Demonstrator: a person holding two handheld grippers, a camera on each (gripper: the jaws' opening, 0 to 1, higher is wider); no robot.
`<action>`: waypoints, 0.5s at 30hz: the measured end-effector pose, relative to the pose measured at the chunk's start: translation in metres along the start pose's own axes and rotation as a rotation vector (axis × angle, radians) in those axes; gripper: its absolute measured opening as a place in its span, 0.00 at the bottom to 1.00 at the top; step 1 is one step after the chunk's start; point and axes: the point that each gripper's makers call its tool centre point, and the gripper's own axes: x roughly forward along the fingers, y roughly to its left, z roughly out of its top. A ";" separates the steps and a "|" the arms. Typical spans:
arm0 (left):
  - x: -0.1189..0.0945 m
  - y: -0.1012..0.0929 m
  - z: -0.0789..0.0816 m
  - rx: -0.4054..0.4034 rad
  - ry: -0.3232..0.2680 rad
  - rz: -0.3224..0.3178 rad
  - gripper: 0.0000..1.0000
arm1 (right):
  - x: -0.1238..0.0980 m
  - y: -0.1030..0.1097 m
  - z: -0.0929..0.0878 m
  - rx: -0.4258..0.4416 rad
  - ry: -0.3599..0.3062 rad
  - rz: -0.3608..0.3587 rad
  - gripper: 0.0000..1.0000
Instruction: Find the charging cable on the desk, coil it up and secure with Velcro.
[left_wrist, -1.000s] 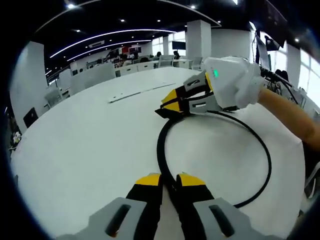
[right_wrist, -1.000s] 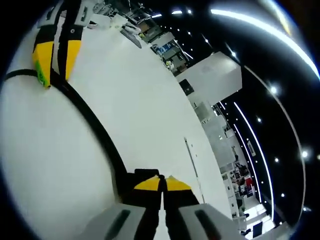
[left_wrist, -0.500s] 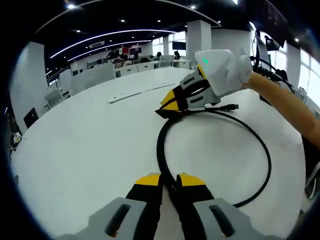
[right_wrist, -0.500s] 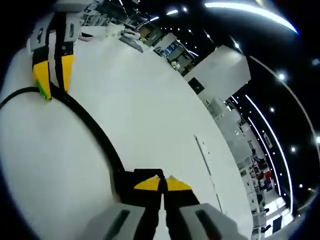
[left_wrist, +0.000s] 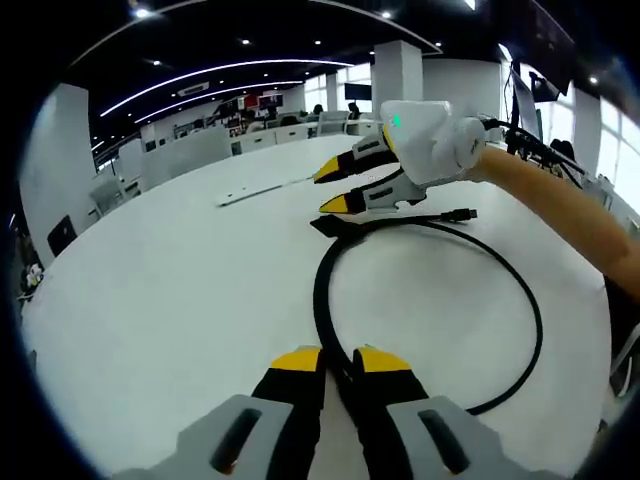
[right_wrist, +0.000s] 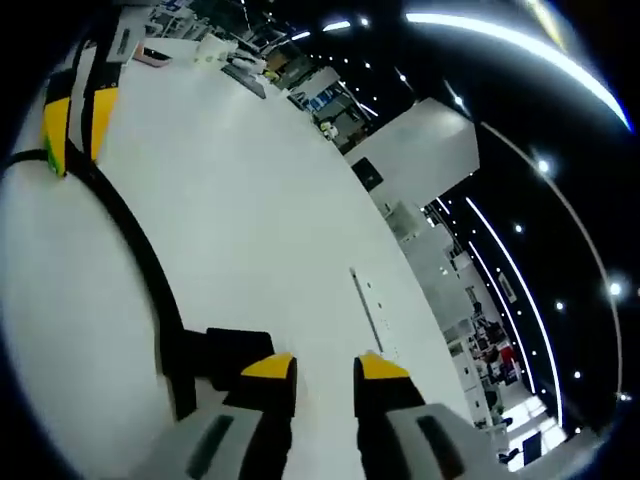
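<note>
Opened and lifted off the black Velcro (left_wrist: 335, 224): right tool (left_wrist: 338, 187). Left tool (left_wrist: 338, 357) clamped on glossy round cable (left_wrist: 322, 300), smooth white tabletop (left_wrist: 180, 290).

A black charging cable (left_wrist: 325, 290) is lying in a loop on a plain white desk (left_wrist: 180, 290). The left gripper (left_wrist: 336, 366) is showing yellow tips over black fingers and grey bodies. The right gripper (left_wrist: 337, 187) is showing the same yellow and black on its fingers, with a white housing carrying a small green light. A black Velcro strap (right_wrist: 225, 352) is sitting on the cable, and a green mark is showing beside the left gripper's yellow tips in the right gripper view.
</note>
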 end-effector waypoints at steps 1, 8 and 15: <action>0.000 0.000 0.000 0.000 0.000 0.000 0.12 | -0.002 -0.003 0.001 -0.011 0.004 -0.004 0.23; 0.000 0.000 0.000 0.006 -0.001 0.001 0.12 | -0.009 0.000 0.014 -0.027 0.002 0.026 0.15; -0.001 -0.001 -0.001 0.019 -0.006 0.001 0.13 | -0.004 0.021 0.016 -0.214 0.051 0.072 0.15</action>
